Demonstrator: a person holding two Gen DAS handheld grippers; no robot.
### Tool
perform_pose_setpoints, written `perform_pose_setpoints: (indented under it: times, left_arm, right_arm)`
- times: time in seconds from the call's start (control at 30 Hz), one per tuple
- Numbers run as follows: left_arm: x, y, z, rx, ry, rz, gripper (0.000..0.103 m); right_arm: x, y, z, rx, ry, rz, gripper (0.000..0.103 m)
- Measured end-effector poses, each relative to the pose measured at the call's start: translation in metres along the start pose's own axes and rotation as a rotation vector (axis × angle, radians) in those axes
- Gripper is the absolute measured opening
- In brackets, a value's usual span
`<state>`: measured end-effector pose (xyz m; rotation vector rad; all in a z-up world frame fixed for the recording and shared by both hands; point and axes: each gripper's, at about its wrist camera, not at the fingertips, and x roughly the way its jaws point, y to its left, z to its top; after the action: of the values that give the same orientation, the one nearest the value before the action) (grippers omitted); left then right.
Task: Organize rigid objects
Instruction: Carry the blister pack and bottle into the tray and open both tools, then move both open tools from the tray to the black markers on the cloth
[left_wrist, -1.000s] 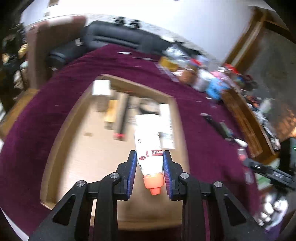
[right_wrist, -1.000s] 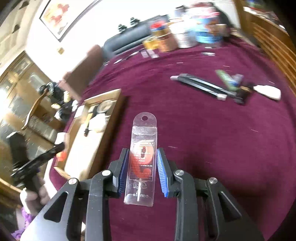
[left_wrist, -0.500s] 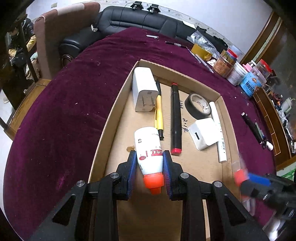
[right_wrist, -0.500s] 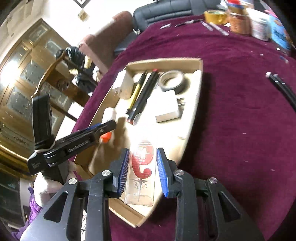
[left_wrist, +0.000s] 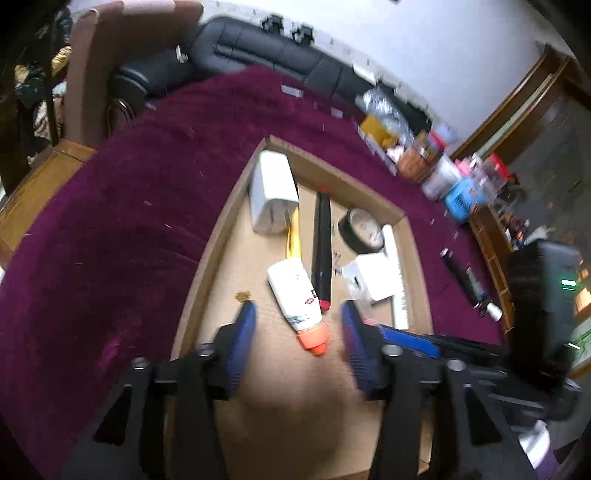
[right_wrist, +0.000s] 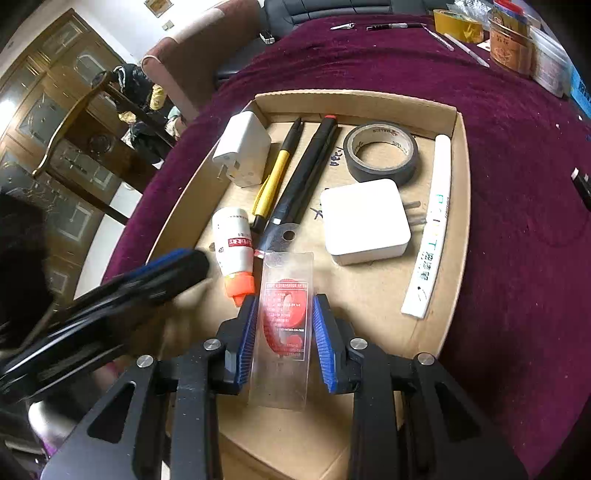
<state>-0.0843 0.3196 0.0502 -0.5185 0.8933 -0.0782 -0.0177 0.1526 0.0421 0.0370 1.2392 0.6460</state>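
Observation:
A shallow cardboard tray (left_wrist: 221, 236) (right_wrist: 458, 122) lies on the purple tablecloth. A white glue bottle with an orange cap (left_wrist: 297, 301) (right_wrist: 234, 251) lies on the tray floor. My left gripper (left_wrist: 297, 325) hovers over it with its jaws opening, the pads clear of the bottle on both sides. My right gripper (right_wrist: 284, 321) is shut on a clear blister pack with a red item (right_wrist: 284, 317), held above the tray's near part. The left gripper's fingers (right_wrist: 173, 266) show at the left of the right wrist view.
In the tray lie a white charger (right_wrist: 243, 155), a yellow pen (right_wrist: 277, 173), a black marker (right_wrist: 310, 170), a black tape roll (right_wrist: 382, 151), a white square adapter (right_wrist: 364, 221) and a white tube (right_wrist: 434, 229). Jars and boxes (left_wrist: 443, 173) crowd the far table edge; a black pen (left_wrist: 463, 277) lies right of the tray.
The left jaws have spread and the glue bottle has dropped out of them onto the tray floor. The right gripper has carried the blister pack further over the tray.

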Motion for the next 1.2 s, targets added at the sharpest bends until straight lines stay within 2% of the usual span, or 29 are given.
perform_pose_setpoints:
  times: [0.17, 0.3, 0.53, 0.67, 0.87, 1.03, 1.2]
  left_arm:
    - [-0.033, 0.018, -0.009, -0.044, -0.079, -0.012, 0.054]
    - [-0.051, 0.033, -0.017, -0.081, -0.12, 0.013, 0.06]
    - [-0.063, 0.034, -0.025, -0.124, -0.155, 0.021, 0.062]
    - [-0.059, 0.013, -0.03, -0.1, -0.14, 0.017, 0.062]
    - [-0.051, -0.041, -0.043, 0.004, -0.09, -0.029, 0.062]
    - [-0.045, -0.103, -0.055, 0.145, -0.056, -0.058, 0.062]
    - [-0.025, -0.175, -0.076, 0.29, 0.007, -0.112, 0.066]
  right_arm:
    - [0.004, 0.002, 0.002, 0.003, 0.001, -0.05, 0.03]
    - [0.001, 0.006, -0.002, -0.005, 0.0, -0.06, 0.031]
    - [-0.036, -0.001, -0.015, -0.013, -0.094, -0.032, 0.032]
    - [-0.062, -0.017, -0.027, 0.018, -0.154, -0.019, 0.042]
    - [-0.085, -0.049, -0.045, 0.083, -0.192, -0.041, 0.042]
    - [-0.106, -0.082, -0.065, 0.113, -0.254, -0.113, 0.041]
    - [-0.133, -0.144, -0.091, 0.191, -0.296, -0.192, 0.041]
